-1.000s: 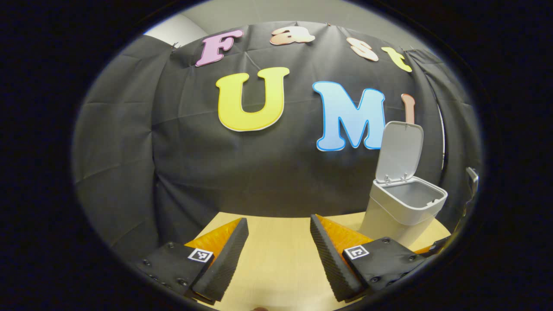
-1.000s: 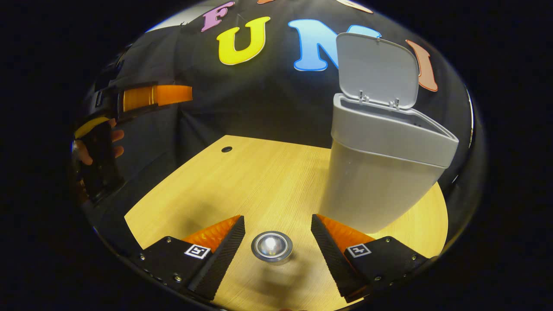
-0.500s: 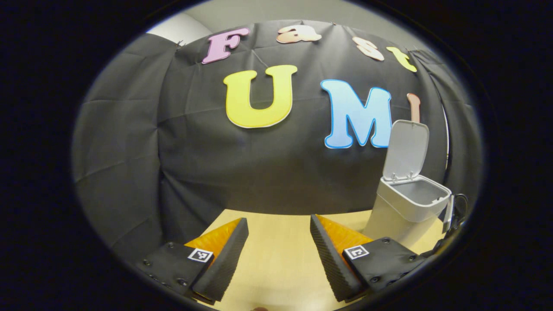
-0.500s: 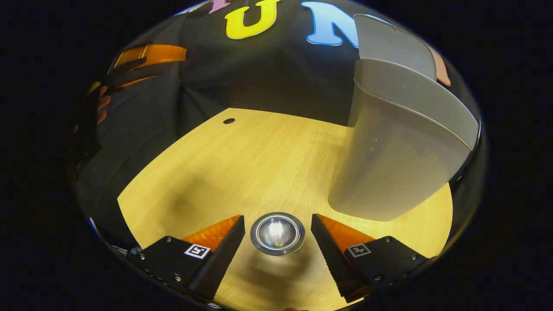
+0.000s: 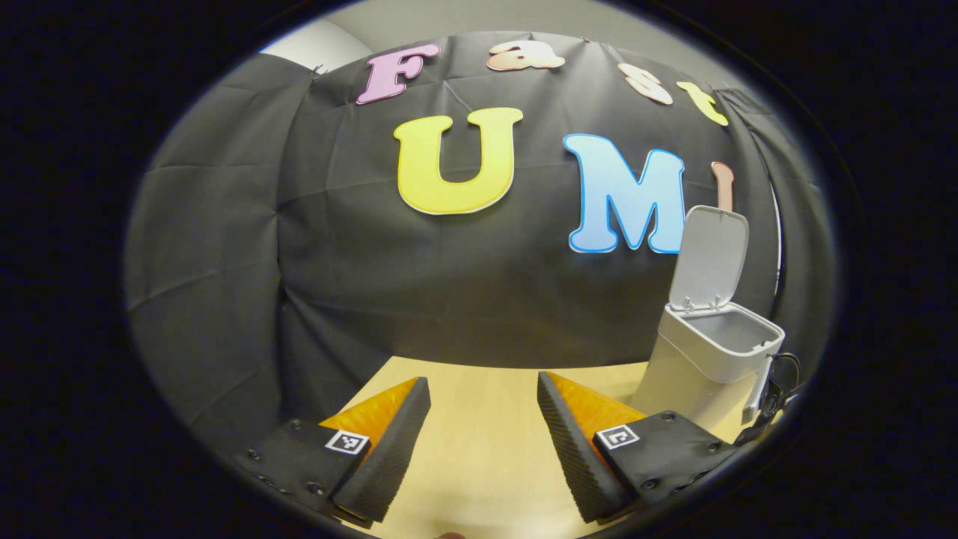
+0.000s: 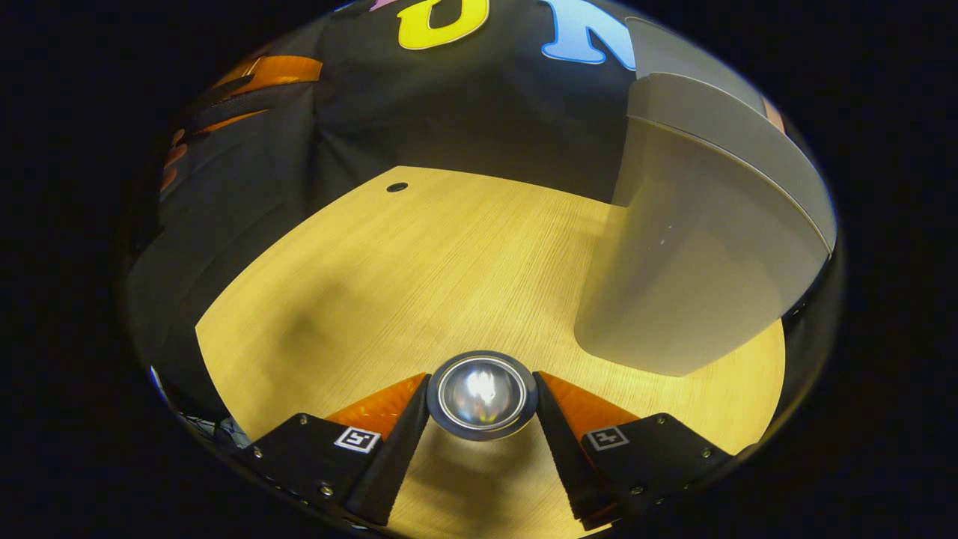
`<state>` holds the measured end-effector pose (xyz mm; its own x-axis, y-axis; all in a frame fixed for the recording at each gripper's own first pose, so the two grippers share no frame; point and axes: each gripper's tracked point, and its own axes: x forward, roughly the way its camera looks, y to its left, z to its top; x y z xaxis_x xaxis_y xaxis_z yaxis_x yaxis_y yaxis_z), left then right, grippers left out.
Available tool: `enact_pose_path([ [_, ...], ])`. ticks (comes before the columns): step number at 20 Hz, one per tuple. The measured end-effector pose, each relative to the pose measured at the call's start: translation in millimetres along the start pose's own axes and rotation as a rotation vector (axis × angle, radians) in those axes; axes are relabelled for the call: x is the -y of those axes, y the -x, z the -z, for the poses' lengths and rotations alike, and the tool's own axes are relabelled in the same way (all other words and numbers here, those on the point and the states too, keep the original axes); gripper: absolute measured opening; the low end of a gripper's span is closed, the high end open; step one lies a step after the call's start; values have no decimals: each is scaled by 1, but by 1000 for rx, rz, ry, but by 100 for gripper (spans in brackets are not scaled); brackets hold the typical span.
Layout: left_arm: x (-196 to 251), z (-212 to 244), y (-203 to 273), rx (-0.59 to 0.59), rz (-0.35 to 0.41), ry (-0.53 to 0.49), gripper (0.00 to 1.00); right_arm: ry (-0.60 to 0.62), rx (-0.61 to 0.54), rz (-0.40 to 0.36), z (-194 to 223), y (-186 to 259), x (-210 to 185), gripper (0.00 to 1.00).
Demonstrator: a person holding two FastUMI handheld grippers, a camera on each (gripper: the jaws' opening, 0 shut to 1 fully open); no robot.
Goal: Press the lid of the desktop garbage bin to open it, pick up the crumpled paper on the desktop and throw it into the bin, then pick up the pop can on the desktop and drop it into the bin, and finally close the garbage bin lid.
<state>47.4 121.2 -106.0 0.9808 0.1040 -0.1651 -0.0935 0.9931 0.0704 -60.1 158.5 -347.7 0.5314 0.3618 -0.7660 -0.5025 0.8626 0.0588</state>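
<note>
Left gripper view, left to right: left tool (image 5: 476, 419) released, fingers spread wide over bare light-wood worktop (image 5: 479, 449), nothing between them. Further right, white garbage bin (image 5: 703, 367) upright on the worktop, lid (image 5: 709, 258) raised and standing up at the back, grey interior visible. Just beside the bin at the far right edge, part of the other tool with a dark cable.

Right gripper view, left to right: at the far left edge, left tool (image 6: 247, 86) held aloft by a hand (image 6: 171, 159), well apart from the can. Small dark hole (image 6: 397, 186) near the worktop's (image 6: 419, 262) far edge. Low centre, right tool (image 6: 481, 397) clenched on the pop can (image 6: 482, 394), both fingers against its sides, shiny end facing the camera. Right of that, the garbage bin (image 6: 688, 277) near, lid up.
</note>
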Motion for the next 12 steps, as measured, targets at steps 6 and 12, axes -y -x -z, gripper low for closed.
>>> enact_pose_path([
  [6, 4, 3, -1, -7, 9, 9, 95, -15, 124, -1, -44, 32, 3, 84],
  [12, 12, 4, -4, -14, 26, 18, 98, -26, 321, 11, -119, 85, 8, 84],
])
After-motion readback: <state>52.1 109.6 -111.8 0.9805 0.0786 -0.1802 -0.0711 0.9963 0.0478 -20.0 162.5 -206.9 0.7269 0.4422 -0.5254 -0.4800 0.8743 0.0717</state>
